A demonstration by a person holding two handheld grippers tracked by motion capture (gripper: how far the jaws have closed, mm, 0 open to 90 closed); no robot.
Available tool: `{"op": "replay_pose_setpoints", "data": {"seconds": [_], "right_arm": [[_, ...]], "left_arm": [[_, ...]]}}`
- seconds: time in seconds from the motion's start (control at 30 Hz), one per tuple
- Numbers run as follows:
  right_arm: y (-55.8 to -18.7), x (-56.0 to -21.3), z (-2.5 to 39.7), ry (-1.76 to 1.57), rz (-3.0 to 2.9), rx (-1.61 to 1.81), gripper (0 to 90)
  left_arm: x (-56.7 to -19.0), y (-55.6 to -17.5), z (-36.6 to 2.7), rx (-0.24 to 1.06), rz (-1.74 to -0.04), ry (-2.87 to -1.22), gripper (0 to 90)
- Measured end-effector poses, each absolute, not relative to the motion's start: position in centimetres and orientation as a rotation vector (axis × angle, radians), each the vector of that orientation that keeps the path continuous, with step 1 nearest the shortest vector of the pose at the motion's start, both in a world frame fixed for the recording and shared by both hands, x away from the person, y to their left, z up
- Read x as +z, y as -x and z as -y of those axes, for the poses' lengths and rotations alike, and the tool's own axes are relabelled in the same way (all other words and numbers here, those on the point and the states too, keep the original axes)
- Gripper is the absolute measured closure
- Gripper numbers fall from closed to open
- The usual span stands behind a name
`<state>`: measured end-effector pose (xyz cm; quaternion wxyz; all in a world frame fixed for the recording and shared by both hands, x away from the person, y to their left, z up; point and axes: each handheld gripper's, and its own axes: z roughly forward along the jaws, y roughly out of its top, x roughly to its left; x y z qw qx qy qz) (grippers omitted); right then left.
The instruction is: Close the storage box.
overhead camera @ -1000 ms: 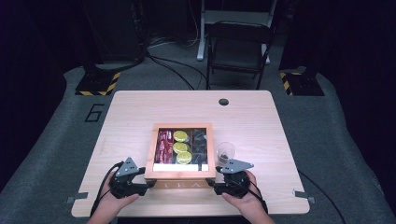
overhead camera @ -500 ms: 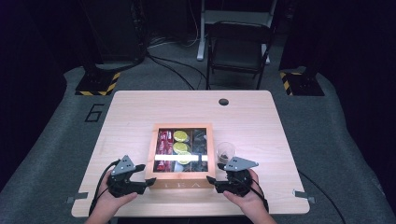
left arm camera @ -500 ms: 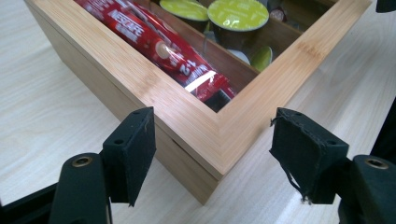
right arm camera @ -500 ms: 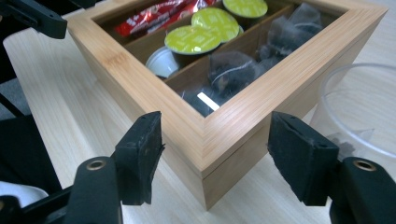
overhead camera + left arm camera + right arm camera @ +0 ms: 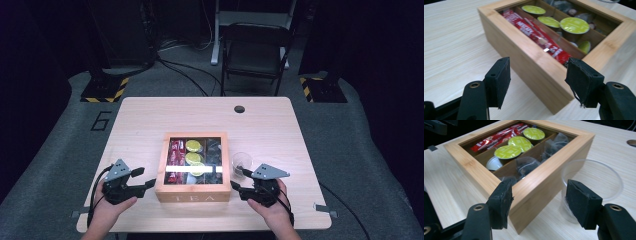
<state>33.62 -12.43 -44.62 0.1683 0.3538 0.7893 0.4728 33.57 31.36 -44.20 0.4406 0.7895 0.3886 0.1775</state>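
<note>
A wooden tea box (image 5: 192, 192) sits mid-table. Red sachets (image 5: 536, 35), green-lidded capsules (image 5: 509, 151) and dark tea bags (image 5: 526, 166) fill its compartments, and a bright glare band crosses its top. My left gripper (image 5: 144, 177) is open just left of the box's front left corner, which stands between its pads (image 5: 499, 81). My right gripper (image 5: 240, 181) is open at the front right corner, one pad (image 5: 502, 202) before the box wall and the other (image 5: 581, 203) before a clear plastic cup (image 5: 242, 162). Neither gripper holds anything.
The cup (image 5: 591, 185) stands empty, close against the box's right side. The table (image 5: 150, 120) has a round cable hole (image 5: 239, 109) near its far edge. A folding chair (image 5: 255, 50) stands beyond the table. A hand grips each gripper at the table's front edge.
The left gripper has shifted a little to the left, away from the box. The glare band on the box top has moved slightly farther back. The right gripper has barely moved.
</note>
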Motion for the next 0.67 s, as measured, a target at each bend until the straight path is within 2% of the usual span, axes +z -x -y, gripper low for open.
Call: {"op": "replay_pose_setpoints", "data": {"seconds": [0.67], "right_arm": [[-34.2, -46.0, 14.3, -1.130, -2.211, 1.279, 38.7]], "left_arm": [[-46.3, -35.8, -32.9, 0.467, -1.063, -1.958, 37.6]]}}
